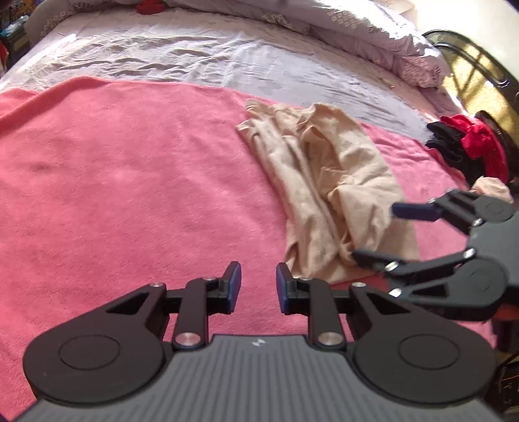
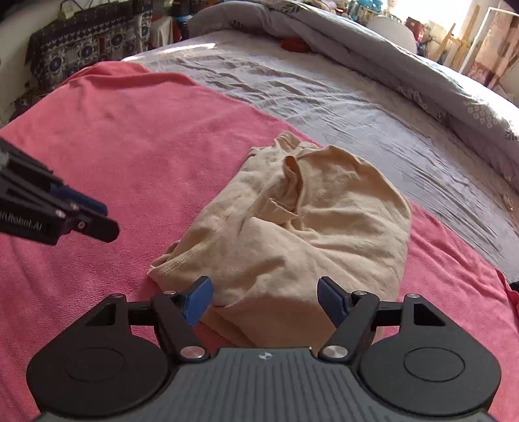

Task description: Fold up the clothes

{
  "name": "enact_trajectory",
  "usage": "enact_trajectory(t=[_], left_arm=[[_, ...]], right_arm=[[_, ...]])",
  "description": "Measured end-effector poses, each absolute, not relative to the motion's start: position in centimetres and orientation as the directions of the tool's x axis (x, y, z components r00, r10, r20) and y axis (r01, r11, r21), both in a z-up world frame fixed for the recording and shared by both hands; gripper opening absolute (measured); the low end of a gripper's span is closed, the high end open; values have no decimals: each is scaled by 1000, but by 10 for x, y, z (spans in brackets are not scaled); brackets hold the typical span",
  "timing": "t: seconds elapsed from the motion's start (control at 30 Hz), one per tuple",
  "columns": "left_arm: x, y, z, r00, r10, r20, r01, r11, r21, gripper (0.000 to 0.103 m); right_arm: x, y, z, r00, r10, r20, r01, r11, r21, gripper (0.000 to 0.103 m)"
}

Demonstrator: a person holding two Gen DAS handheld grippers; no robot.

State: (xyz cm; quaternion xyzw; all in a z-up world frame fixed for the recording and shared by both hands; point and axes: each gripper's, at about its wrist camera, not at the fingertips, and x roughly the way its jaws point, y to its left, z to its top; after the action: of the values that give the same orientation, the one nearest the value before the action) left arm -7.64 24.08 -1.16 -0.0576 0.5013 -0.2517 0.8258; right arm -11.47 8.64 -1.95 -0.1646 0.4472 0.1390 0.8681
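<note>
Both fisheye views are bright with daylight; it pours in from the far side of the bed, blowing out the quilt and a window area to near white. Straight edges bow toward the frame corners, which go dark. The right gripper is smeared by motion blur, while the pink towel stays evenly lit with soft shadows.

Matt beige knit garment on fuzzy pink towel.

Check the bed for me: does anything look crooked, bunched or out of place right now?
Yes. The beige garment on the pink towel is bunched rather than flat: its upper layers are crumpled with a flap sticking up, and its edges do not line up. Neither claw holds it.
</note>
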Motion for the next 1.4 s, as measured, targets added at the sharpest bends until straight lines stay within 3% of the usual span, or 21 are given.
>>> enact_trajectory(t=[0.17, 0.27, 0.33, 0.4, 0.57, 0.7, 0.93, 1.03, 1.07, 1.1, 1.23, 1.37, 1.4], left_arm=[[-41, 233, 7, 353, -564, -746, 456, 800, -390, 37], [-16, 223, 12, 351, -552, -756, 506, 791, -344, 43], [-3, 214, 12, 333, -557, -761, 527, 779, -339, 47], [10, 201, 10, 308, -559, -769, 542, 768, -341, 63], [40, 174, 4, 290, -573, -767, 548, 756, -358, 72], [73, 158, -8, 308, -556, -772, 494, 787, -370, 72], [94, 113, -35, 347, -424, -837, 562, 808, -177, 72], [97, 102, -47, 345, -399, -850, 568, 809, -149, 62], [97, 102, -50, 330, -408, -851, 565, 808, -169, 53], [98, 103, -53, 311, -429, -848, 559, 804, -202, 36], [102, 119, -56, 276, -487, -828, 484, 815, -318, 17], [99, 135, -44, 335, -455, -825, 407, 860, -309, 22], [97, 136, -42, 359, -430, -828, 399, 873, -281, 40]], right_arm=[[-130, 100, -22, 589, 144, -795, -479, 855, -200, 70], [-128, 97, -28, 607, 72, -791, -437, 862, -257, 55], [-126, 95, -33, 612, 38, -790, -421, 861, -285, 54], [-128, 96, -36, 613, 46, -789, -433, 854, -287, 54], [-128, 89, -35, 629, 56, -775, -378, 894, -242, 54], [-136, 82, -35, 650, 63, -757, -358, 904, -232, 54], [-143, 77, -44, 653, 81, -753, -372, 901, -225, 54], [-138, 73, -48, 641, 83, -763, -363, 908, -207, 38], [-137, 71, -49, 639, 88, -764, -362, 911, -197, 36], [-137, 69, -50, 639, 96, -763, -360, 914, -187, 36], [-136, 61, -51, 645, 116, -756, -358, 919, -164, 36], [-136, 59, -51, 651, 117, -750, -360, 918, -169, 36], [-136, 59, -51, 652, 118, -749, -359, 918, -168, 37]])
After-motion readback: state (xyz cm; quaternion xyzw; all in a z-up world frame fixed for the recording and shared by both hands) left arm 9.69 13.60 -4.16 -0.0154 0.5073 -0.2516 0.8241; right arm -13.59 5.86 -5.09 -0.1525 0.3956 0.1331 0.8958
